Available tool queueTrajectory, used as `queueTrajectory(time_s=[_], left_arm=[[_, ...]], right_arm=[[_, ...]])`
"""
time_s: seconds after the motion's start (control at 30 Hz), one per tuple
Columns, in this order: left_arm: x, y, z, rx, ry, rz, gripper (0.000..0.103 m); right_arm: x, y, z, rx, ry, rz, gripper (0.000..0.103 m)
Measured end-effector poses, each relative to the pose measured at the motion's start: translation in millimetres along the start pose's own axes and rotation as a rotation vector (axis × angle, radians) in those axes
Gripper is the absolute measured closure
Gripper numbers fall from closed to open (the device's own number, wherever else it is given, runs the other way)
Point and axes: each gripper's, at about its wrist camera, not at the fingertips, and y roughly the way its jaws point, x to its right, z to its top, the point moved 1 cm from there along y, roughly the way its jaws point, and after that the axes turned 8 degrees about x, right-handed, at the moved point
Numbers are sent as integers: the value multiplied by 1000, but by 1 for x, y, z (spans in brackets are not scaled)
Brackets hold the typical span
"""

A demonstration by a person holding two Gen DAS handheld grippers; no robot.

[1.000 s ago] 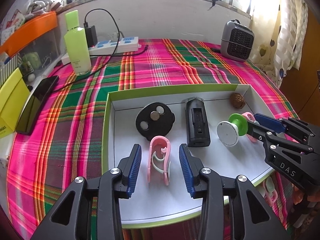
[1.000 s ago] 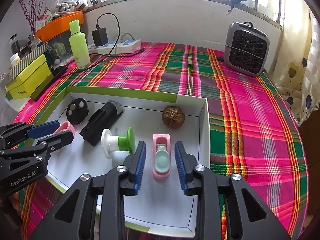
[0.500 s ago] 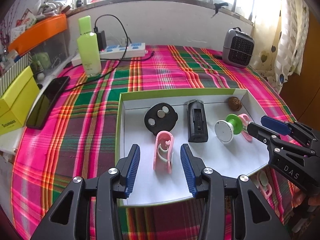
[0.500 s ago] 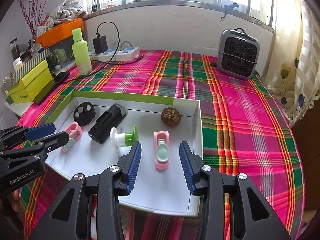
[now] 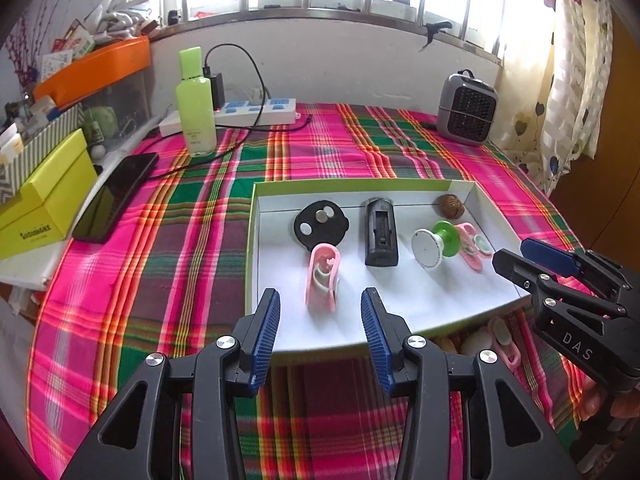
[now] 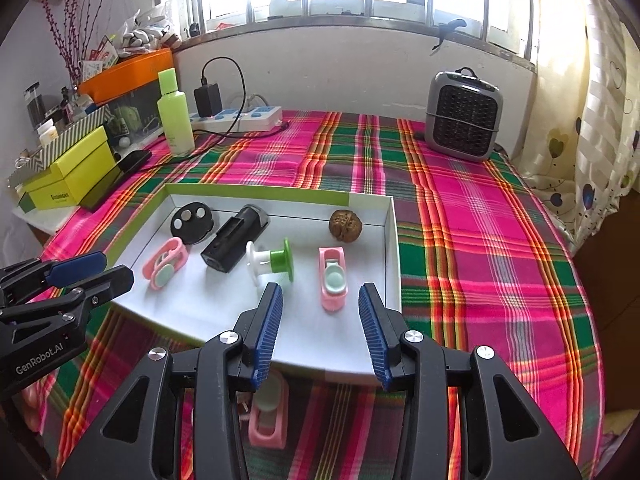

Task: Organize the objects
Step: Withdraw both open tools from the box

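Observation:
A white tray with a green rim [image 5: 352, 185] lies on the plaid cloth. In it are a black disc [image 5: 320, 222], a black rectangular device [image 5: 381, 232], a white-and-green spool [image 5: 434, 240], a walnut [image 5: 452, 205] and two pink clips. My left gripper [image 5: 320, 296] is open, just short of the left pink clip [image 5: 323, 276], with nothing between its pads. My right gripper [image 6: 320, 292] is open too, and the right pink clip [image 6: 334, 278] lies free just beyond its tips. More pink clips [image 6: 268, 420] lie on the cloth in front of the tray.
A green bottle [image 5: 196, 104], a power strip with a charger [image 5: 256, 112] and a small grey heater [image 5: 466, 114] stand at the back. A black phone [image 5: 114, 196] and a yellow box [image 5: 44, 200] lie on the left. A curtain hangs on the right.
Both grippers have drawn back and up from the tray. The right jaws have widened, and the two pink clips have stayed lying in the tray.

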Motion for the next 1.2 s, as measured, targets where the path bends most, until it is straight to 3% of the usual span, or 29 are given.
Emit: queueTrajectory(time_s=[0.8, 1.1, 1.2], left_arm=[[4, -57, -36, 47, -3, 0, 62], [15, -68, -58, 41, 28, -28, 62], [18, -68, -64, 30, 28, -36, 61]], right_arm=[[-19, -53, -35, 33, 35, 11, 62], [-17, -63, -65, -4, 67, 5, 61], [-13, -66, -70, -13, 72, 1, 56]])
